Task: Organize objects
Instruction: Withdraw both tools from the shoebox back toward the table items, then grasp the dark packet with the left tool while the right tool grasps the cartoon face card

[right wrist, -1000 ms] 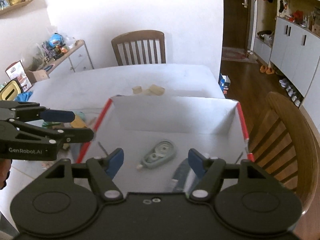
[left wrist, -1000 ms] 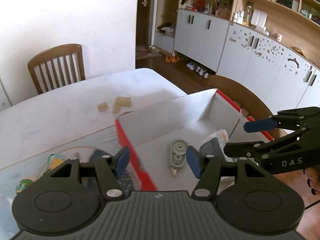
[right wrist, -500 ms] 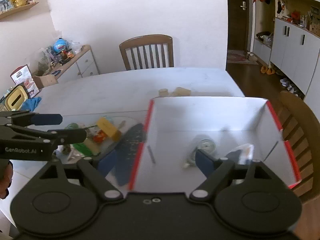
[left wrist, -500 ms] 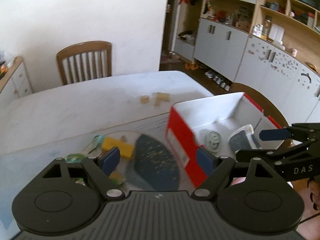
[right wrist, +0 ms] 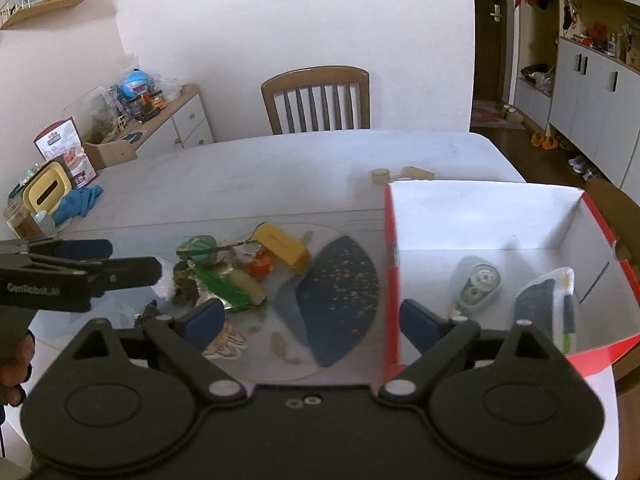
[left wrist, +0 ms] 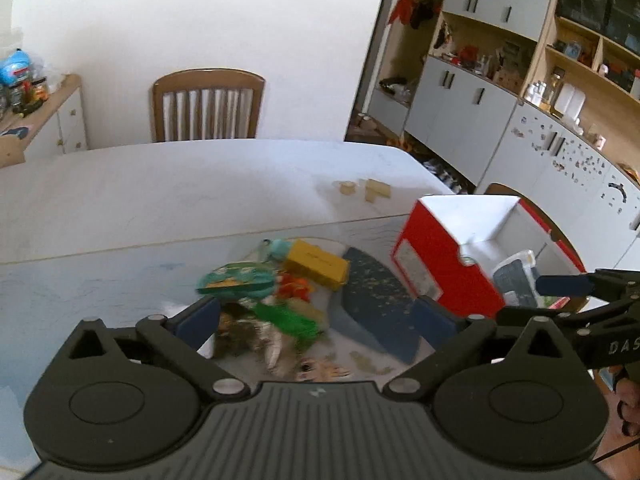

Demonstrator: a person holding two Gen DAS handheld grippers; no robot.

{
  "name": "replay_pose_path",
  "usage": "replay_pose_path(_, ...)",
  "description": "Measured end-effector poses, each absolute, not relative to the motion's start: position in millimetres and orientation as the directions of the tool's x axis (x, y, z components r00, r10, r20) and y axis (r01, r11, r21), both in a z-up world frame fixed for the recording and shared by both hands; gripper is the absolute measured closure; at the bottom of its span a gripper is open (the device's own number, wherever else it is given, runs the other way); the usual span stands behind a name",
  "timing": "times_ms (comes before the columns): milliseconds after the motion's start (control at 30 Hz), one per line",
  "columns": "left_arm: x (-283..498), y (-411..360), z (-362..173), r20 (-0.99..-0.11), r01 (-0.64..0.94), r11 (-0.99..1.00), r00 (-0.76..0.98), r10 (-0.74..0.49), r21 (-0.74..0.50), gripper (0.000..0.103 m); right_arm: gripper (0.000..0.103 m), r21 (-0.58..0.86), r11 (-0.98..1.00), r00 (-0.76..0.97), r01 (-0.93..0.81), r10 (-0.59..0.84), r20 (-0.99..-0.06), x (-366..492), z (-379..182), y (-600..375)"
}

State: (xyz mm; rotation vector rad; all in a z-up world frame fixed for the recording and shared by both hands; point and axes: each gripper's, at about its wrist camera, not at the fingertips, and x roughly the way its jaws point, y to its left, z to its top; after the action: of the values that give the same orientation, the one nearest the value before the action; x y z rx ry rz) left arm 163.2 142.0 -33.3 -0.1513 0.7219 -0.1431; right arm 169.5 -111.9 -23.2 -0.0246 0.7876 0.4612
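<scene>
Red-walled box [right wrist: 480, 240] right on table [left wrist: 160, 200], clutter pile [right wrist: 240, 276] left; both grippers' fingers [left wrist: 199, 317] [right wrist: 203, 317] opening, empty; risk: clipping box wall or grabbing several tangled items

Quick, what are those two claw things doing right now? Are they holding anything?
Left hand-held gripper: jaws opening, nothing between them.
Right hand-held gripper: jaws opening, nothing held.

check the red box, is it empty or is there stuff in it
Not empty. The red box holds a correction tape and a dark packet on its white floor.
</scene>
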Motion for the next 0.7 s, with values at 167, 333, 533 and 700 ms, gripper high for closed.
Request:
replay_pose_path(167,151.8,169.6,-46.4,-0.646,0.062,0.978,0.742,-0.177,-0.197,0.0,0.001,0.113,0.901,0.655,-0.419,0.386,-0.649,155.7,-29.6,-90.0)
replay_pose_path(333,140.8,187.8,-60.4,-0.646,0.061,0.985,0.748,-0.154,-0.164,0.0,0.001,0.048,0.892,0.659,-0.449,0.367,-0.657,150.8,-42.8,-63.6)
replay_pose_path(533,136.2,203.0,-85.2,-0.667,0.053,0.99,0.735,-0.125,-0.128,0.0,0.001,0.071,0.887,0.613,-0.456,0.371,-0.697,155.7,-59.6,-46.0)
replay_pose_path(700,138.9,215.0,-107.2,-0.694,0.028,0.99,0.711,-0.115,-0.136,0.0,0.001,0.095,0.894,0.576,-0.439,0.361,-0.734,165.7,-77.3,-35.4)
